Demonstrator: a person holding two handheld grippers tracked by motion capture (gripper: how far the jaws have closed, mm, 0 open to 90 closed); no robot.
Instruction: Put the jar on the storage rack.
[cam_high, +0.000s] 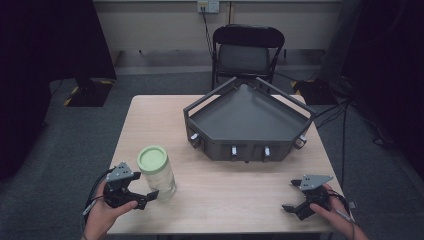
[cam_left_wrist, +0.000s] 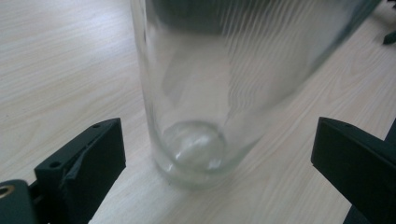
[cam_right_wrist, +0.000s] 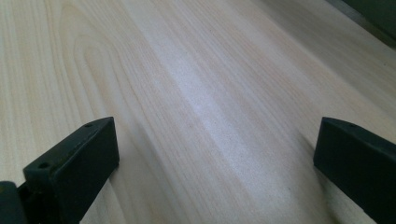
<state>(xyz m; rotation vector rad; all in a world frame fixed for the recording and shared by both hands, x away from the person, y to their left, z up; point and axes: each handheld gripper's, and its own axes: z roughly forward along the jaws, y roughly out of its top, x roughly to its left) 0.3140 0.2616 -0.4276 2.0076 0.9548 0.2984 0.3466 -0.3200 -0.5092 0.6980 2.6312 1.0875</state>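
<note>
Reaching for jar (cam_high: 157, 172) with left gripper (cam_high: 134, 195), jaws spread wide, jar base between them, untouched. Jar upright at table (cam_high: 225, 195) 7 o'clock. Right gripper (cam_high: 295, 197) idle at 5 o'clock, jaws released. Risk: smooth glass slips, or off-centre squeeze tips jar.

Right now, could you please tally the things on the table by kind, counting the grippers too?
Glass jar with green lid: 1
Dark grey tray: 1
Grippers, left and right: 2
Total: 4
</note>
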